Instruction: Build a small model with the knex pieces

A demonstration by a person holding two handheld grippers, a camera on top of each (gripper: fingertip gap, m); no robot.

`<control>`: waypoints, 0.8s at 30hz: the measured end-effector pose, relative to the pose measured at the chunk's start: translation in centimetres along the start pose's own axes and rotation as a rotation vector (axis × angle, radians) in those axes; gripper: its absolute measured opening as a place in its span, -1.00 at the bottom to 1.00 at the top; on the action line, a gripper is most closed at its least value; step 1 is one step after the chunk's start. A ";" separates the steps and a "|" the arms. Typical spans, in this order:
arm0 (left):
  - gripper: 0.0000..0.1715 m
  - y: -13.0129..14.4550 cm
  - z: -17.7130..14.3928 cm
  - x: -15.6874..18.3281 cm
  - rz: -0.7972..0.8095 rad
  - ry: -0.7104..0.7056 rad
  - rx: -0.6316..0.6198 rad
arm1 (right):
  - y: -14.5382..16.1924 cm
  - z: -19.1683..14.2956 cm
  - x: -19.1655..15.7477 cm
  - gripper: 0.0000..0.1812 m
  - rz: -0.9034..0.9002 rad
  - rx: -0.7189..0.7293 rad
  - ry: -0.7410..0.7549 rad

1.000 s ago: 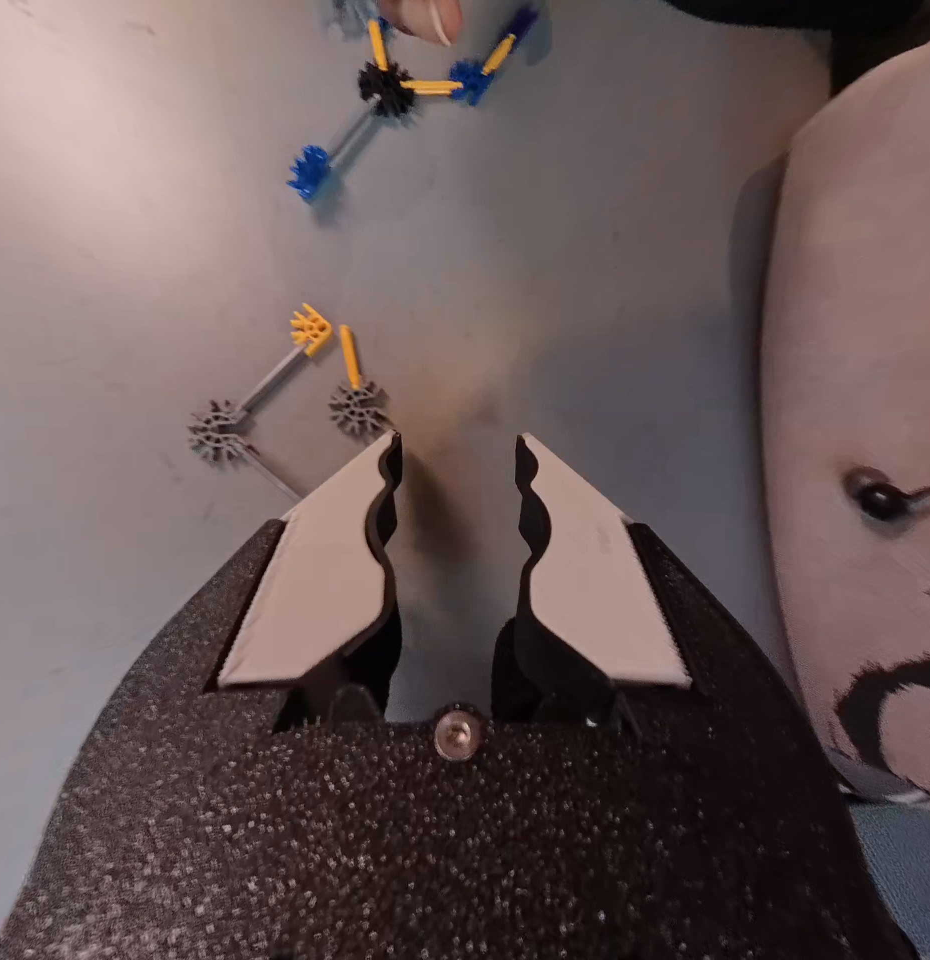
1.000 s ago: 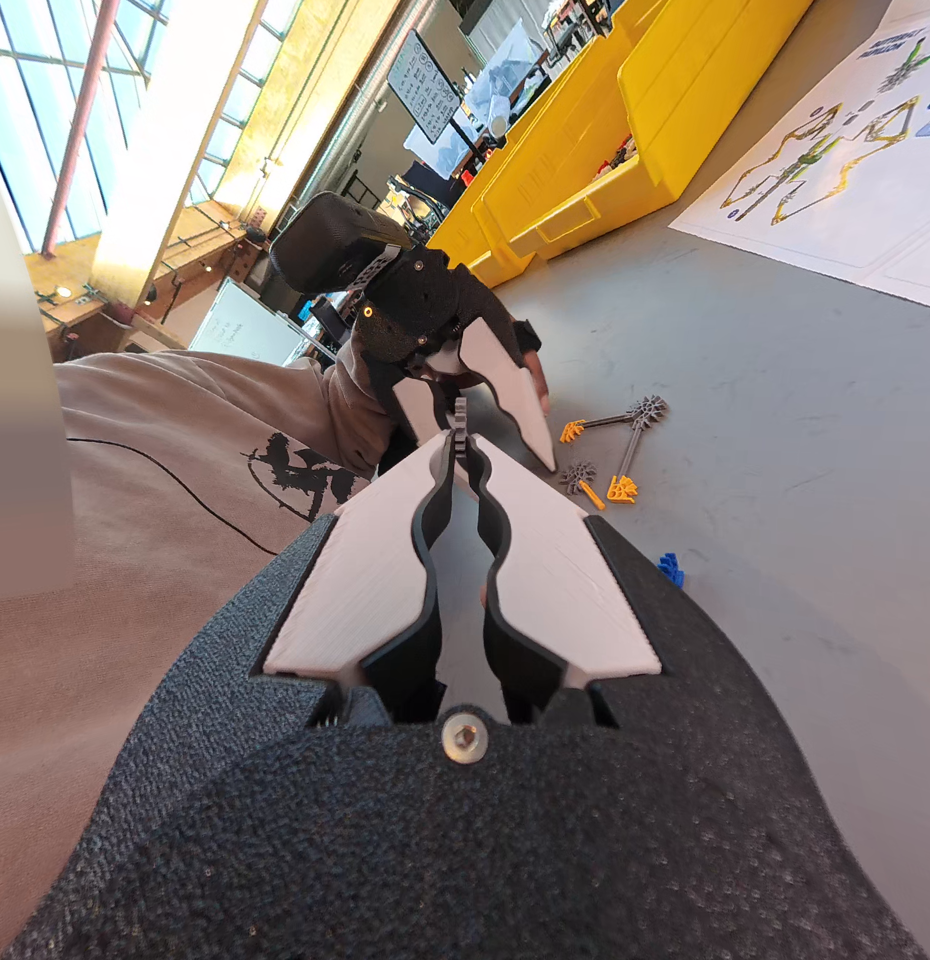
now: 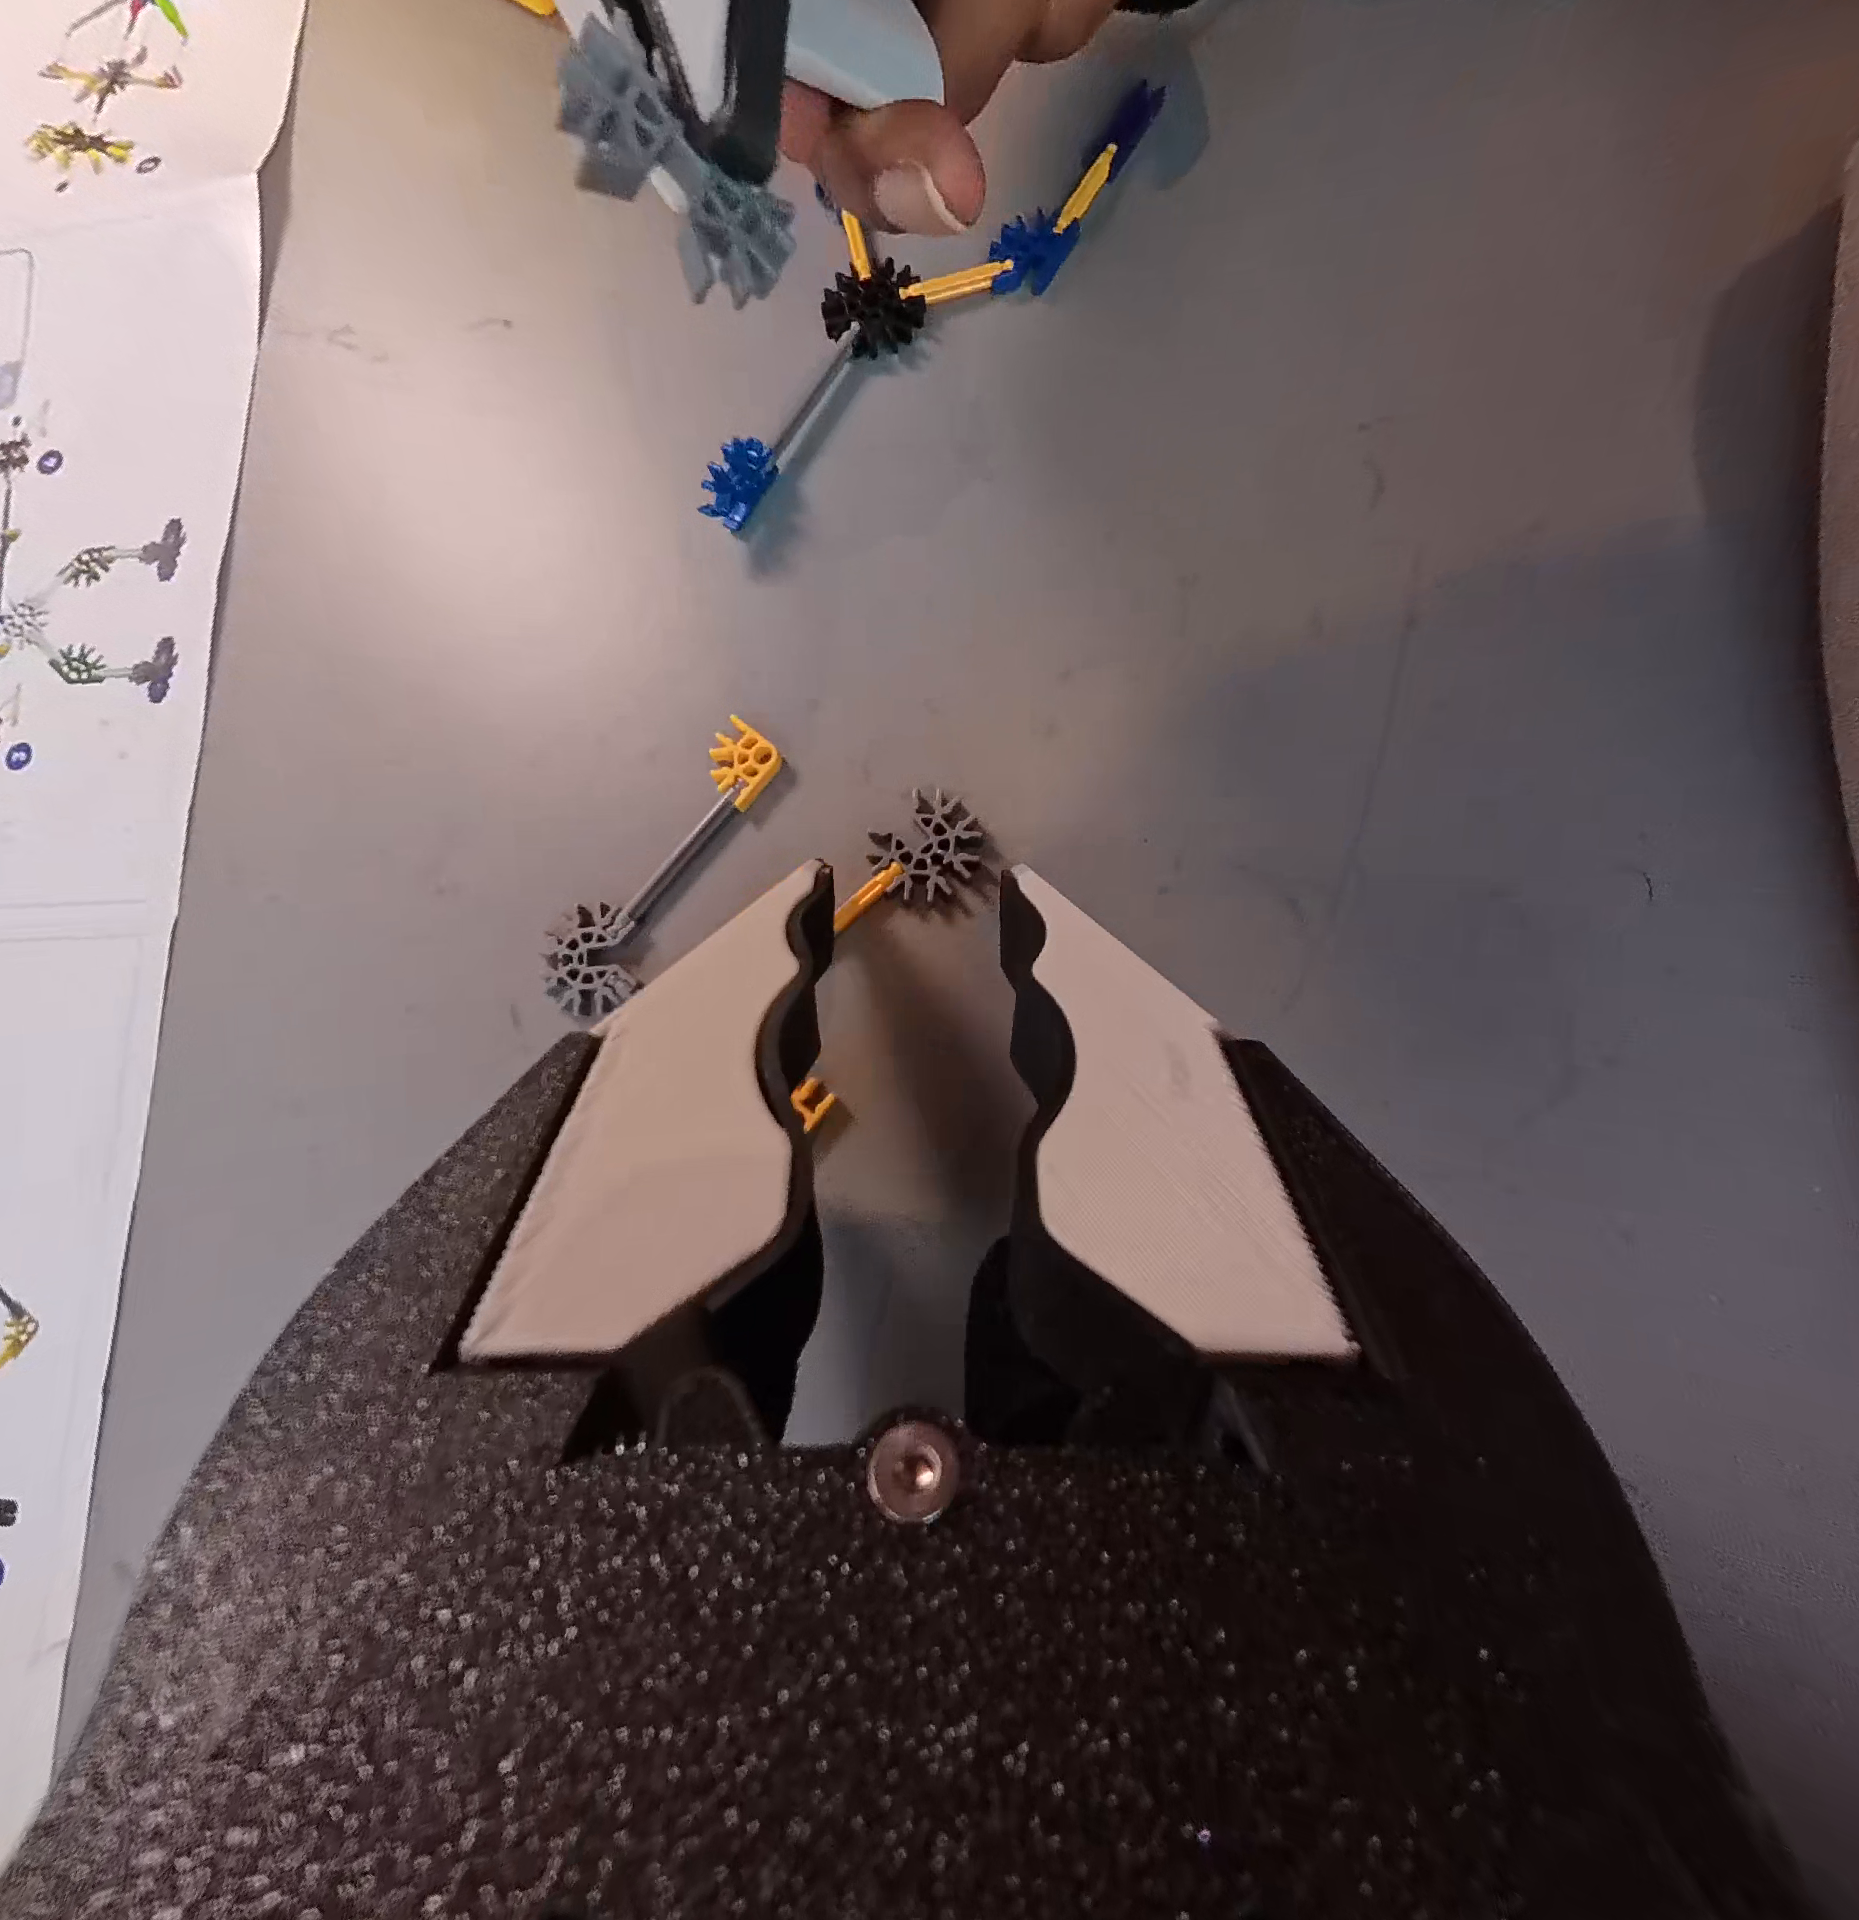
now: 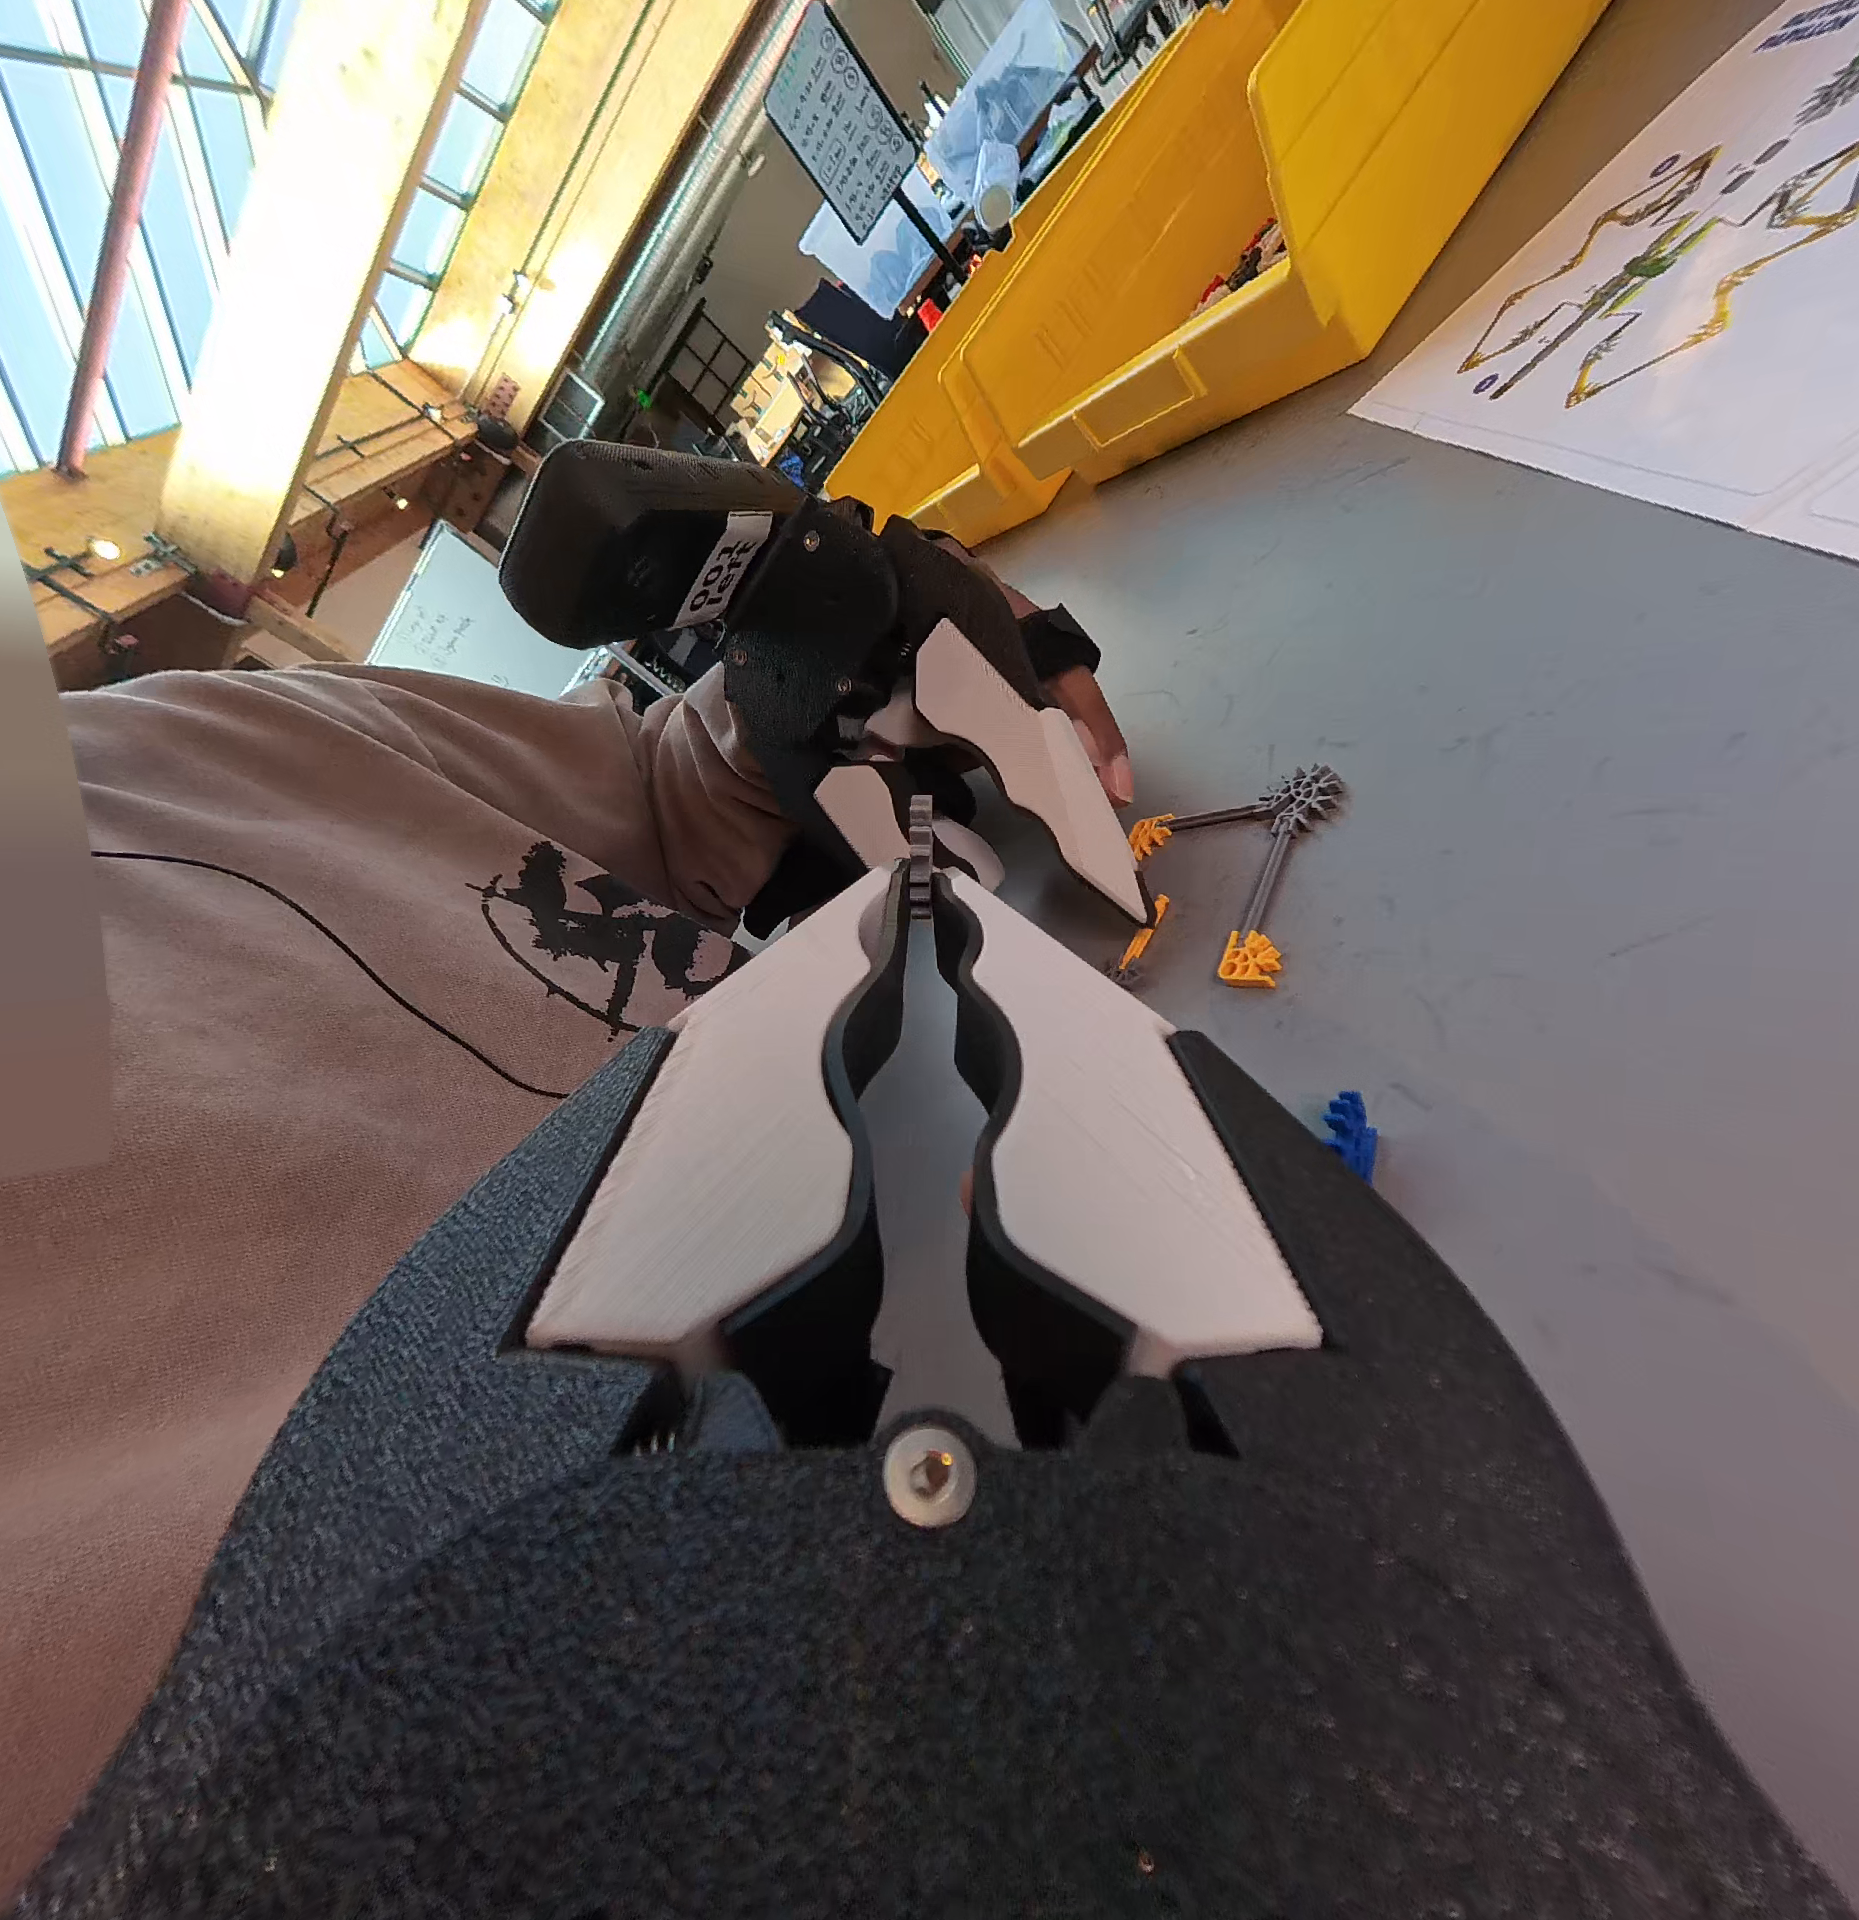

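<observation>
Left wrist view
Left tongs [image 3: 914, 883]: spread open over the table [image 3: 1372, 623], empty; a grey snowflake connector [image 3: 933, 844] on a short yellow rod [image 3: 865, 896] lies just past the tips.
Risk: the small piece may skid off if a finger nudges its rod.
Around: a rod frame with a yellow fan connector [image 3: 746, 758] beside it; a black-hub assembly [image 3: 871, 310] farther off; an instruction sheet [image 3: 94, 727] along the left edge.

Right wrist view
Right tongs [image 4: 920, 888]: pinched on a grey connector [image 4: 920, 836], held edge-on.
Risk: so thin a hold could twist or slip.
In the way: the left tongs lie close ahead; yellow bins [image 4: 1268, 260] well apart.
</observation>
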State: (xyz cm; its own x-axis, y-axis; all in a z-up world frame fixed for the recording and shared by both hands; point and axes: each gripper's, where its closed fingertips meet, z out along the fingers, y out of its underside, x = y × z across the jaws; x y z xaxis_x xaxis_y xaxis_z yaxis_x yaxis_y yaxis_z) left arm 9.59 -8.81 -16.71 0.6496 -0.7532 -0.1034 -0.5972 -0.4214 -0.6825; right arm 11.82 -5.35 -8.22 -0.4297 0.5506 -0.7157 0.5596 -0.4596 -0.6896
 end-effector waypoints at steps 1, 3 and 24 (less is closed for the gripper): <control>-0.63 0.0 0.2 0.1 0.005 0.000 -0.009 | 0.1 0.0 0.0 -0.97 0.001 -0.003 -0.001; -0.63 -0.2 0.4 0.0 -0.009 -0.003 -0.013 | 0.2 0.1 0.0 -0.97 -0.001 -0.009 -0.001; -0.65 0.0 0.6 -0.1 -0.263 -0.130 -0.132 | 1.0 0.3 1.0 -0.97 -0.040 -0.064 0.077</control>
State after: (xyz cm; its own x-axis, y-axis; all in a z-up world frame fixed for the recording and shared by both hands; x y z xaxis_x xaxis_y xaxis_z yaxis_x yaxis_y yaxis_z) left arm 9.80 -8.49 -17.12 0.8392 -0.5429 -0.0333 -0.4516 -0.6613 -0.5989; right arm 11.73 -5.47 -9.70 -0.3985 0.6204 -0.6755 0.5886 -0.3918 -0.7072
